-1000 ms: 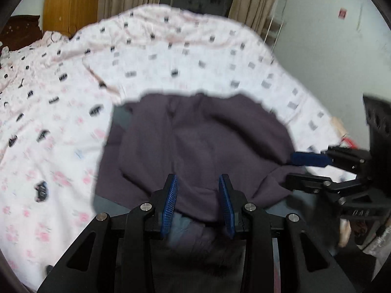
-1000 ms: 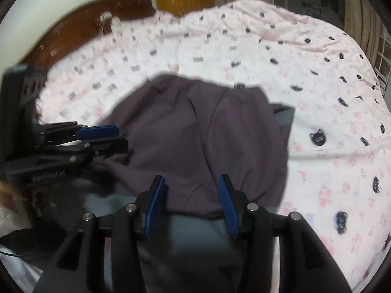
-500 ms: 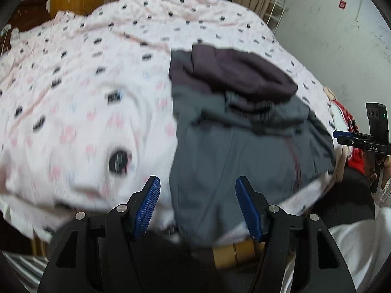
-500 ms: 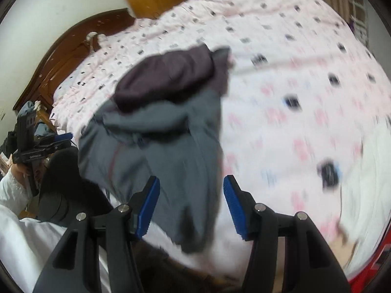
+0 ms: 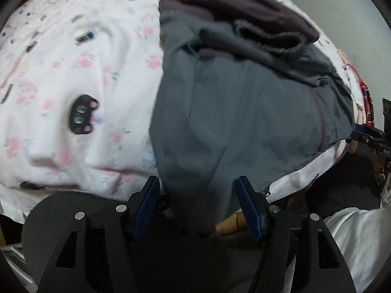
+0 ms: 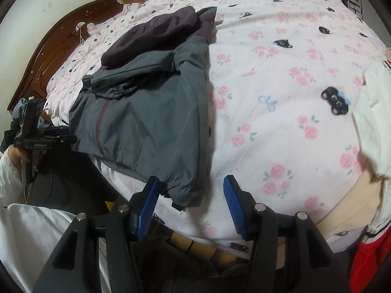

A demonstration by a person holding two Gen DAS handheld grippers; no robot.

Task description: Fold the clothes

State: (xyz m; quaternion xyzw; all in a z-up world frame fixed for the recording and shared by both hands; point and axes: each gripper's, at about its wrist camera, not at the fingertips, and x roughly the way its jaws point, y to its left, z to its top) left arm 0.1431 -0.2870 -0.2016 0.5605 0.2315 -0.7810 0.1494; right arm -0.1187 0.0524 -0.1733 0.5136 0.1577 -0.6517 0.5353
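Note:
A grey jacket (image 5: 244,112) lies partly folded on the bed, its dark purple lining (image 5: 234,7) turned up at the far end. It also shows in the right wrist view (image 6: 146,122) with the lining (image 6: 158,34) at the far end. My left gripper (image 5: 198,200) is open, its blue pads either side of the jacket's near hem at the bed edge. My right gripper (image 6: 190,195) is open, just before the jacket's near corner. The left gripper also shows at the far left of the right wrist view (image 6: 58,136).
The bed has a pink floral quilt (image 6: 281,85) with black cat prints. A wooden headboard (image 6: 53,48) stands at the back left. White and red clothes (image 6: 376,112) lie at the right edge. The person's white sleeve (image 5: 354,239) is low on the right.
Both grippers let go of the dark lining they held up and opened. They drew back and down to the jacket's near hem at the bed edge.

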